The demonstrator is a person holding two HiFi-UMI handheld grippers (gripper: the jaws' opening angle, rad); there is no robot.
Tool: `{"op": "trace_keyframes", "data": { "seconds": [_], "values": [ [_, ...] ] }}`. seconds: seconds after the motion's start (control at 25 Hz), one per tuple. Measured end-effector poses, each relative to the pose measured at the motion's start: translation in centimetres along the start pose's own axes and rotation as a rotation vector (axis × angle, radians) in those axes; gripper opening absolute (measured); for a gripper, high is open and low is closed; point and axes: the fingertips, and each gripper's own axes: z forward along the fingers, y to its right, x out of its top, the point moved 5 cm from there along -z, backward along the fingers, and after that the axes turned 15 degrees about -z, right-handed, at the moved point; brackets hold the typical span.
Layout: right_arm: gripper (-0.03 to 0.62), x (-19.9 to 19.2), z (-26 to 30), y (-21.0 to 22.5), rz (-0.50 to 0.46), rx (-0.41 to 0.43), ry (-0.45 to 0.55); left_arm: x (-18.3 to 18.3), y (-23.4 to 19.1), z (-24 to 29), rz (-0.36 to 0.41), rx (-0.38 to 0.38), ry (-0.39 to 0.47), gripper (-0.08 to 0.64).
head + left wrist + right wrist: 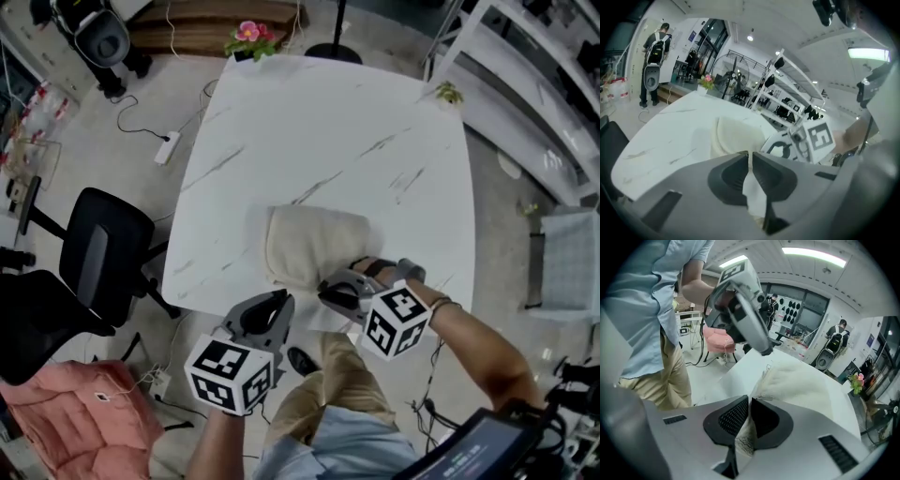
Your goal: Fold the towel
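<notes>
- Pinching a thin pale strip of the towel [314,242] in the left gripper [750,155], jaws drawn together on the cloth with only its thickness between the pads.
- Clamped the same way in the right gripper [749,401]: jaws together on a fuzzy towel edge, with a little cloth hanging below the pads.
- Holding both tools at the tabletop's 6 o'clock edge in the head view, the left at the towel's 7 o'clock and the right at its 5 o'clock, near each other but apart.
- Lying as a cream, part-folded mound on the table [328,122], just inside the near edge and slightly right of centre. Rounded far edge toward 12 o'clock, near edge gathered toward the jaws.
- Leaving bare marble-veined top around the towel from 9 o'clock through 12 to 3 o'clock, widest toward 12.
- Marked at the far edge by pink flowers [248,37] at 11 o'clock and a small green sprig [448,92] at the 1 o'clock corner, both well apart from the towel.
- Flanked off the table by a black office chair [103,248] at 9 o'clock, near the left edge, and a pink cushion [66,412] at 7 o'clock.
- Bordered at 2 o'clock by white shelving [534,84], with a strip of floor between it and the right edge.
</notes>
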Motion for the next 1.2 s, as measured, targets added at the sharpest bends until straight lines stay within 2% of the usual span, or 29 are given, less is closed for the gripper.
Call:
{"op": "trace_keyframes", "data": {
  "seconds": [0.08, 0.24, 0.32, 0.4, 0.48, 0.52, 0.6, 0.68, 0.84, 1.04, 1.2],
  "values": [
    [0.041, 0.0, 0.1, -0.3, -0.012, -0.014, -0.005, 1.7, 0.7, 1.2, 0.029, -0.031, 0.037, 0.032],
    [0.044, 0.2, 0.5, -1.3, -0.050, -0.049, -0.006, 0.5, -2.7, 4.1, 0.031, 0.038, -0.040, 0.032],
    [0.044, 0.2, 0.6, -1.6, -0.071, -0.066, -0.001, -0.7, -4.4, 3.7, -0.021, 0.041, -0.048, 0.020],
    [0.057, 0.3, 0.4, -1.9, -0.058, -0.048, 0.020, -1.2, -5.1, 3.4, -0.097, 0.009, -0.025, 0.012],
    [0.134, 0.7, -1.2, -1.3, 0.055, -0.028, 0.085, -1.2, -4.9, 3.6, -0.111, 0.000, -0.019, 0.012],
    [0.144, 0.9, -2.6, -0.5, 0.134, -0.047, 0.129, -1.1, -4.6, 3.7, -0.089, 0.007, -0.026, 0.012],
    [0.107, 0.9, -5.1, 1.1, 0.255, -0.126, 0.187, -0.9, -4.4, 3.9, -0.041, 0.019, -0.040, 0.012],
    [0.067, 0.0, -5.8, 1.3, 0.309, -0.170, 0.174, -0.9, -4.5, 3.9, -0.031, 0.015, -0.042, 0.012],
    [0.020, -3.1, -3.4, -1.7, 0.359, -0.135, 0.057, -0.9, -4.9, 3.7, -0.035, -0.034, -0.038, 0.012],
    [0.014, -4.5, -2.5, -1.6, 0.457, -0.143, 0.085, -0.9, -4.9, 4.3, 0.084, -0.017, -0.048, 0.009],
    [0.017, -4.7, -2.9, -2.7, 0.638, -0.138, 0.144, -1.6, -5.4, 3.7, 0.164, -0.044, -0.059, 0.009]
  ]
}}
